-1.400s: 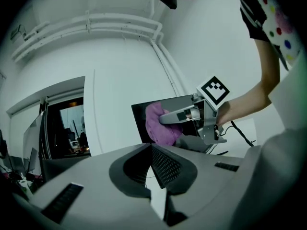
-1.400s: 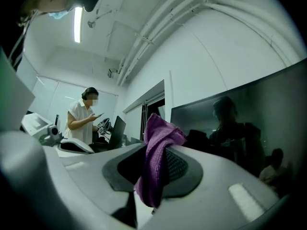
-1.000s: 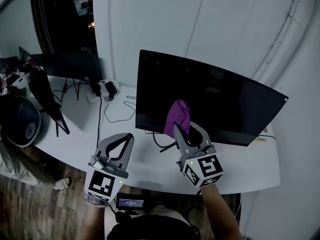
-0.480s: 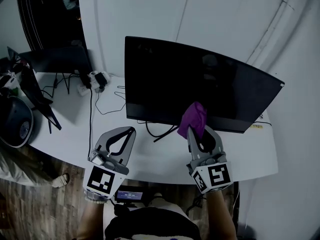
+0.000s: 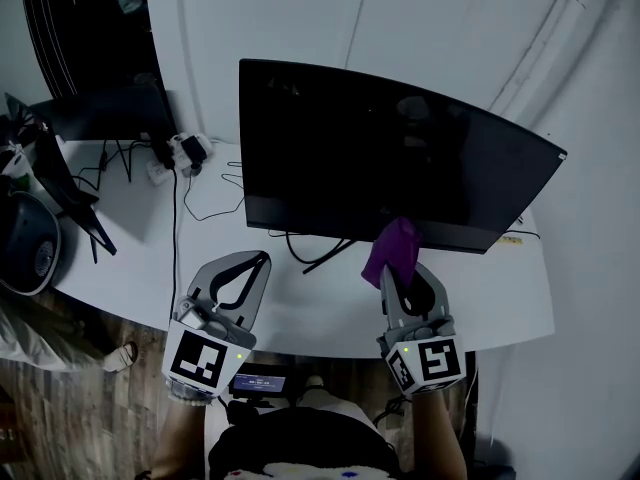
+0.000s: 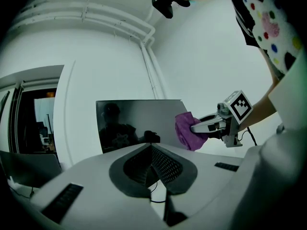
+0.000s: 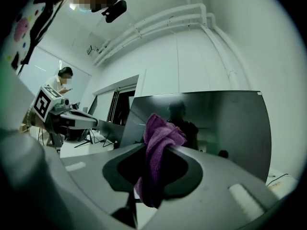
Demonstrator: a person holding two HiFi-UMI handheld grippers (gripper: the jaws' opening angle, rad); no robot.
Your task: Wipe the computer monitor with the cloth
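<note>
Purple cloth at the lower edge of the monitor

My right tool [image 5: 397,271] is clamped on the purple cloth [image 5: 392,247], which meets the monitor [image 5: 380,158] at its lower edge, right of the middle. My left tool [image 5: 262,259] is pressed together with nothing in it, above the front edge of the desk [image 5: 130,258].

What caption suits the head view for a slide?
Right gripper holds the cloth at the lower edge of the monitor; left gripper hangs shut over the desk.
</note>
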